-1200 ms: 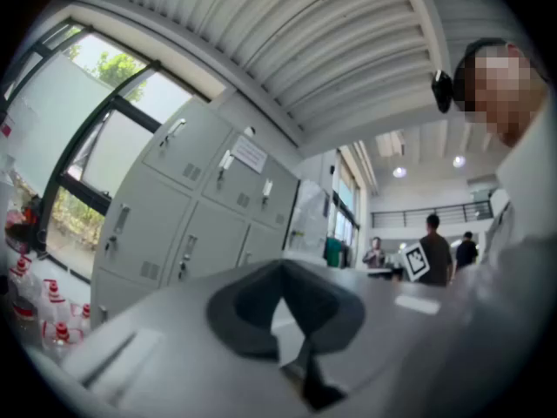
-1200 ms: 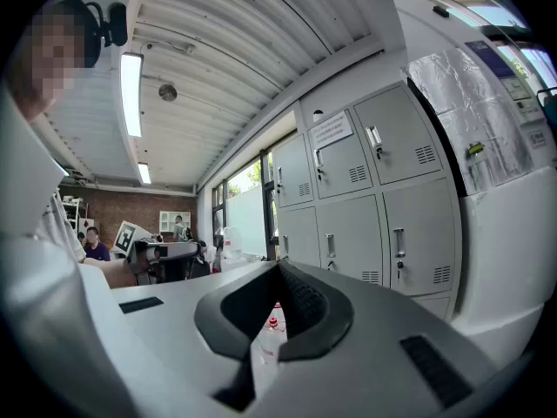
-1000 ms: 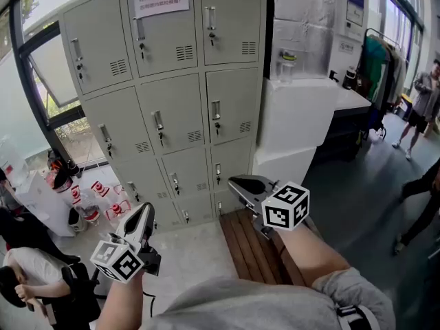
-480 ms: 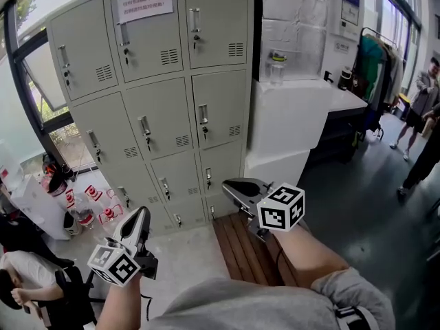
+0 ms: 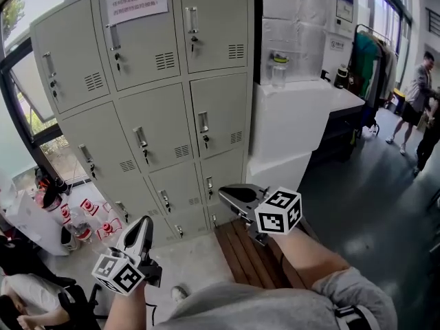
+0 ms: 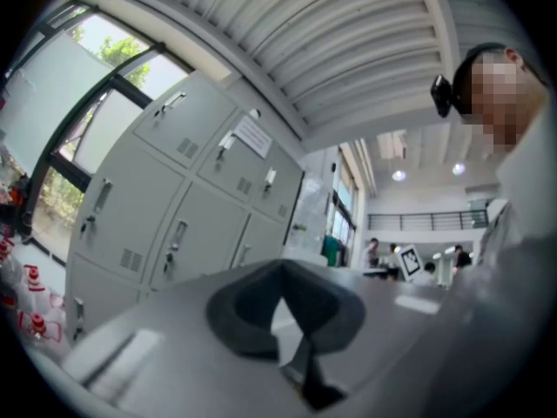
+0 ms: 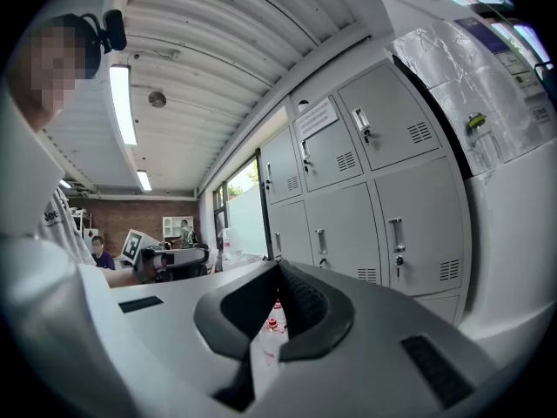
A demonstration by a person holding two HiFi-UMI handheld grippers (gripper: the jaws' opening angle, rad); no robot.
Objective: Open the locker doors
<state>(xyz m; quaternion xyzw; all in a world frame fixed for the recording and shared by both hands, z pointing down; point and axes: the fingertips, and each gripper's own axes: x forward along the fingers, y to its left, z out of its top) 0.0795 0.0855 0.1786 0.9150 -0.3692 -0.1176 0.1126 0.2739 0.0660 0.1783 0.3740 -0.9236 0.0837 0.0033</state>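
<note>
1. The locker bank [image 5: 172, 108] stands upright ahead of both grippers, every door closed, its contents hidden.
2. The doors face the person; their handles [image 5: 203, 122] run vertically.
3. The left gripper [image 5: 143, 224] and right gripper [image 5: 227, 194] have their jaws together and empty, apart from the doors.

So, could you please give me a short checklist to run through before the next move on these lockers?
1. Locker doors in view, all closed: ok.
2. Door handle unobstructed: ok.
3. Left claw open for a handle: not ok, shut and empty.
4. Right claw open for a handle: not ok, shut and empty.
5. Claws touching a door: not ok, both apart from them.
6. Doors unlocked: cannot tell.
</note>
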